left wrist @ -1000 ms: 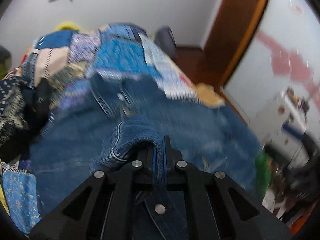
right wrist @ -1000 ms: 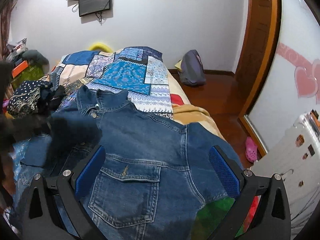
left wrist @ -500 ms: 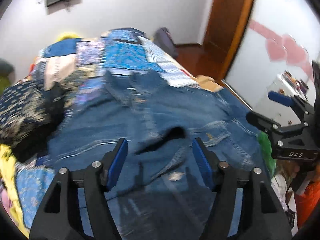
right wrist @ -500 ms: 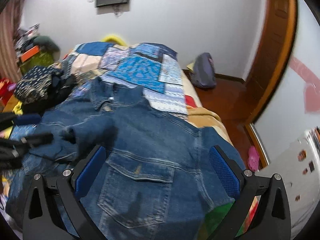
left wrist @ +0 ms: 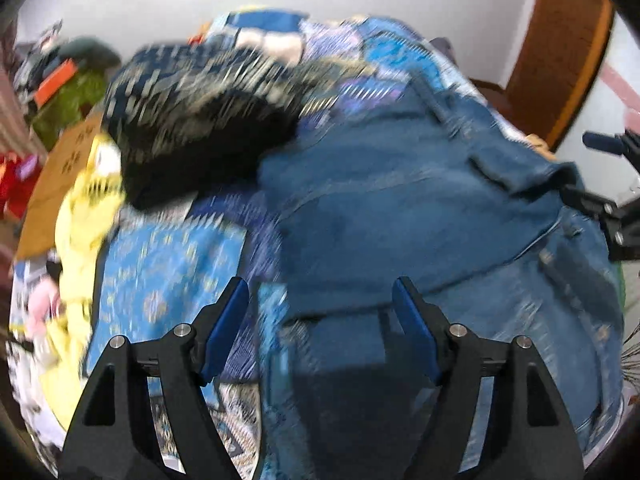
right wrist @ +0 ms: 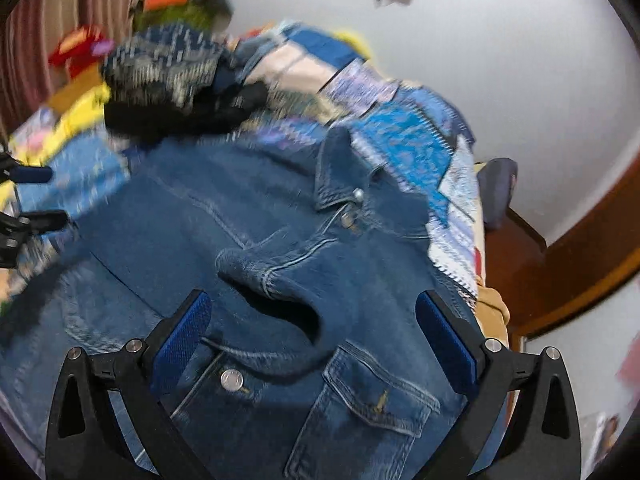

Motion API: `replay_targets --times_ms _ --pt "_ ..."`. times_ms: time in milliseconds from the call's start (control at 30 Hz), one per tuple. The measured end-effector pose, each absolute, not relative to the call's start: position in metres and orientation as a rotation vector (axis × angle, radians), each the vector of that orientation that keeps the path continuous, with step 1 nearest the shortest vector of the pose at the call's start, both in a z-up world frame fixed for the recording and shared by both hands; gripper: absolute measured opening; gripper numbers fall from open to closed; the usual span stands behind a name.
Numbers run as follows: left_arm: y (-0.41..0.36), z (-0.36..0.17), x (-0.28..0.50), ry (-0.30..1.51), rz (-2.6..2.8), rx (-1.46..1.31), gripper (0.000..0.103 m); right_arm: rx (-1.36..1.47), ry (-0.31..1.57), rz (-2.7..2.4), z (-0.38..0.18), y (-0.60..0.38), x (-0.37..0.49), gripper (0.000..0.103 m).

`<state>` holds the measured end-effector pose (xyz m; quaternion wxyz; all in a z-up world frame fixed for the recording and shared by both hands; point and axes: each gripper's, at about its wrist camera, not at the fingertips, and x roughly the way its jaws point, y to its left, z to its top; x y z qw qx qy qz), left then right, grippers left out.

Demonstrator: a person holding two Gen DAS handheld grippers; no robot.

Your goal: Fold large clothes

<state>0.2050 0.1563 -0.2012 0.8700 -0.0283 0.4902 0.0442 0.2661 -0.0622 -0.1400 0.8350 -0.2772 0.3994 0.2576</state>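
From the left wrist, the left claw [left wrist: 320, 312] is wide open and holds nothing; the denim jacket [left wrist: 420, 208] lies on the quilt [left wrist: 168, 280] toward two o'clock. From the right wrist, the right claw [right wrist: 312, 324] is open and empty too, right above the folded sleeve [right wrist: 276, 280], so it is nearer.

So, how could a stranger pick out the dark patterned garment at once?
Start at the patchwork quilt covering the bed. On it lies a denim jacket, and beyond the jacket's far left side sits the crumpled dark patterned garment. Unlike the flat blue denim, it is a black heap with pale speckles.
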Motion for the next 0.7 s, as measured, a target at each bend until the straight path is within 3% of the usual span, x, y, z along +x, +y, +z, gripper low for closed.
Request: replay_targets --times_ms 100,167,200,400,700 --pt "0.17 -0.223 0.197 1.066 0.117 -0.08 0.073 -0.662 0.905 0.558 -0.159 -0.048 0.276 0.067" --pt "0.178 -0.237 0.195 1.097 0.129 -0.103 0.073 -0.684 0.921 0.556 -0.164 -0.042 0.279 0.06" --pt "0.181 -0.243 0.194 1.113 0.135 -0.117 0.073 -0.687 0.922 0.553 -0.165 -0.042 0.28 0.05" --pt "0.186 -0.26 0.202 1.14 0.146 -0.147 0.073 -0.572 0.888 0.516 -0.149 -0.057 0.293 0.02" --pt "0.181 -0.25 0.218 1.113 0.165 -0.14 0.073 -0.247 0.785 0.491 -0.089 -0.124 0.302 0.009"
